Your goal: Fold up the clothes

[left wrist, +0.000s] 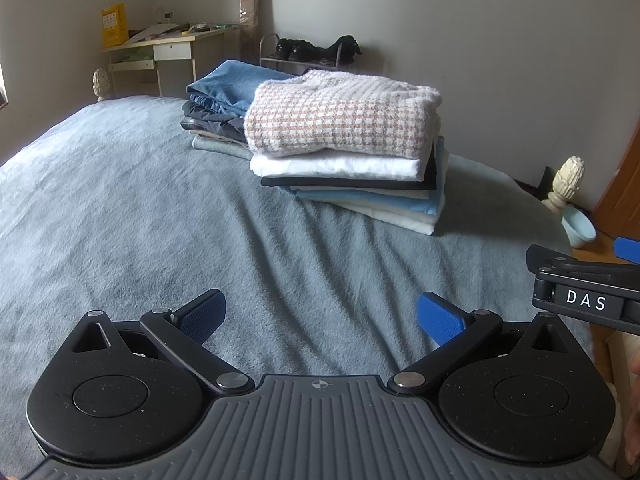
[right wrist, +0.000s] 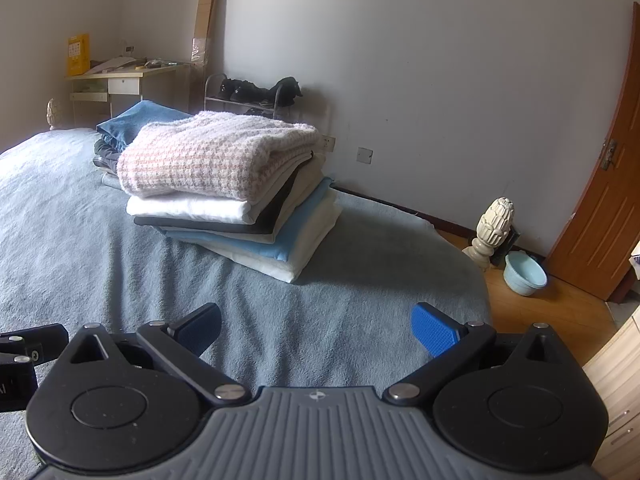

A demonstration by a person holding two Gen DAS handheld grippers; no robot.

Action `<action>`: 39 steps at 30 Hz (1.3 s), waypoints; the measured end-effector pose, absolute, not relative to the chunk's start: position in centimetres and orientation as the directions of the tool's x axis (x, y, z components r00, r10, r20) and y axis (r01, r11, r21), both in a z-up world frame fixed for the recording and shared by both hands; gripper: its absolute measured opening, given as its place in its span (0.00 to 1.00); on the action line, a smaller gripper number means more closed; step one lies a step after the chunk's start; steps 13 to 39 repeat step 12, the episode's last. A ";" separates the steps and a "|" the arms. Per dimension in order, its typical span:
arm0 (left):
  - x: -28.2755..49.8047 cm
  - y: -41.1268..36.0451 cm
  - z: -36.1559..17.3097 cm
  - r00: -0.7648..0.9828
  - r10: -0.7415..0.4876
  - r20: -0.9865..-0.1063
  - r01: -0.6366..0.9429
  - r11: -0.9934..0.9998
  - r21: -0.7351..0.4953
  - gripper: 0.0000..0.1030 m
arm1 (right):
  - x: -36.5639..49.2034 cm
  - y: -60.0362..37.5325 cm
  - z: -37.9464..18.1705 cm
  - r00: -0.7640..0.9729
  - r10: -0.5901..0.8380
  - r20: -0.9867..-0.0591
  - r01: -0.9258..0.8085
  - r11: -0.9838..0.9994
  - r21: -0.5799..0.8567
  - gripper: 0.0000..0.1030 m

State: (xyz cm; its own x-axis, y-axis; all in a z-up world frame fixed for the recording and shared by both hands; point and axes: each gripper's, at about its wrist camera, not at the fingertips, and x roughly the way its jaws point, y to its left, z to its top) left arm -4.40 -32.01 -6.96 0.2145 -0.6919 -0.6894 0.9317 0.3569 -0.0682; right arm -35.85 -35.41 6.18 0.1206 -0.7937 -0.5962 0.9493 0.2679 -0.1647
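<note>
A stack of folded clothes [left wrist: 352, 184] lies on the grey-blue bed cover [left wrist: 120, 216], topped by a pink-and-white checked knit [left wrist: 340, 120]. Behind it sits a second pile with blue jeans [left wrist: 228, 88] on top. My left gripper [left wrist: 320, 316] hovers over the cover short of the stack, open, nothing between its blue pads. My right gripper [right wrist: 316, 330] is open too and empty, near the bed's edge; its body shows at the right of the left wrist view. From the right wrist view the same stack [right wrist: 240, 224] and knit [right wrist: 212, 156] lie ahead to the left.
The bed's right edge drops to a wooden floor with a pale blue basin [right wrist: 524, 272] and a cream bedpost finial [right wrist: 494, 228]. An orange door [right wrist: 600, 208] stands at right. A desk [right wrist: 116, 80] and a shoe rack [right wrist: 252, 96] line the far wall.
</note>
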 end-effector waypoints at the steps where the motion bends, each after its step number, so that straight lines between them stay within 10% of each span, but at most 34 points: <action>1: -4.4 -32.0 -7.0 0.215 -0.691 -0.690 0.931 0.358 -0.068 1.00 | -35.8 -35.4 6.2 0.120 -0.794 -0.596 0.949 0.268 -0.165 1.00; 39: -4.4 -32.0 -7.0 0.217 -0.689 -0.692 0.930 0.360 -0.067 1.00 | -35.8 -35.4 6.1 0.122 -0.793 -0.597 0.948 0.272 -0.168 1.00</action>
